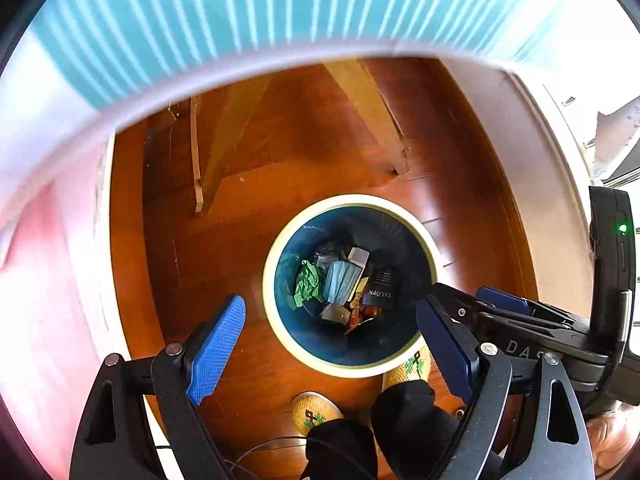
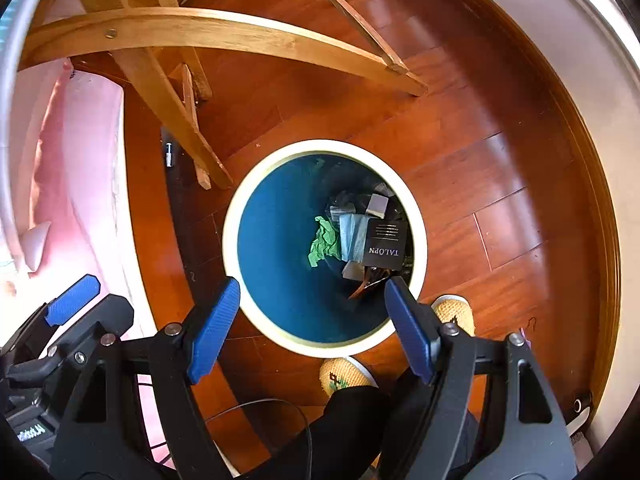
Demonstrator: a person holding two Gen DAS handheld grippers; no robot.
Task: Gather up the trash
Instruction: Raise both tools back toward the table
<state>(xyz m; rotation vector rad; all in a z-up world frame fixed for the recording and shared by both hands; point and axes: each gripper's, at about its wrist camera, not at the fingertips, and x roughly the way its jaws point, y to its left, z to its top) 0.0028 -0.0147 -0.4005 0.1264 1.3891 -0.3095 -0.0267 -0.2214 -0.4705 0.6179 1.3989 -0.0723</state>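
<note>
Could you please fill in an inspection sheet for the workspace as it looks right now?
Surface: wooden floor, bare around the bin.
Job's things: round bin holding green crumpled paper, a blue face mask and a black box.
Clutter: nothing seen on the floor.
Grippers: left gripper and right gripper both open and empty, above the bin.
Cables: thin black cable by the person's feet.
Surroundings: wooden chair frame, pink bedding, yellow slippers.
</note>
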